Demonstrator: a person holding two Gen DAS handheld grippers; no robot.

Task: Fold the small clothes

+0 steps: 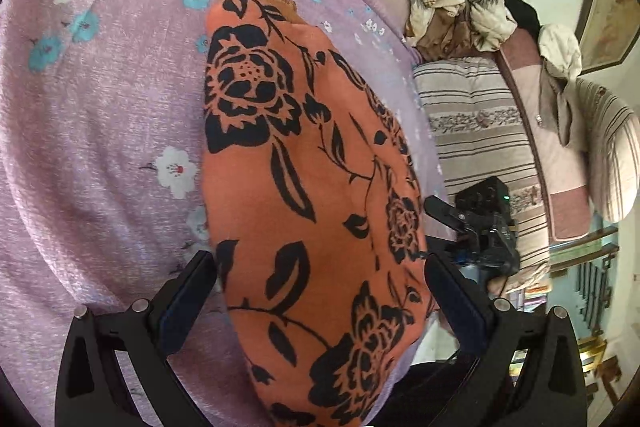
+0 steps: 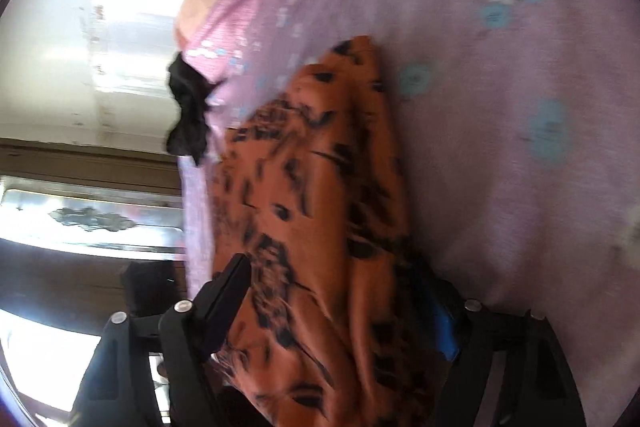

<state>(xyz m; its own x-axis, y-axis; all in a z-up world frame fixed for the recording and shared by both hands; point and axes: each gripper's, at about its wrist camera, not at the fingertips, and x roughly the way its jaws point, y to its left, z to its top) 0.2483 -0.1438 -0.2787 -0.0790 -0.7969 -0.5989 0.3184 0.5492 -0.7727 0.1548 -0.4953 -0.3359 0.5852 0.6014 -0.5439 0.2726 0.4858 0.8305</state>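
Orange cloth [image 1: 320,187] with black flowers fills the wide gap between the fingers of the left gripper [image 1: 320,267], whose jaws stand spread with the fabric between them, not pinched. The right gripper [image 2: 336,291] also has the cloth between its parted fingers; whether they grip it I cannot tell. Beyond the cloth lies the purple flowered bedsheet [image 1: 100,107], with a striped cushion [image 1: 480,131] to its right.
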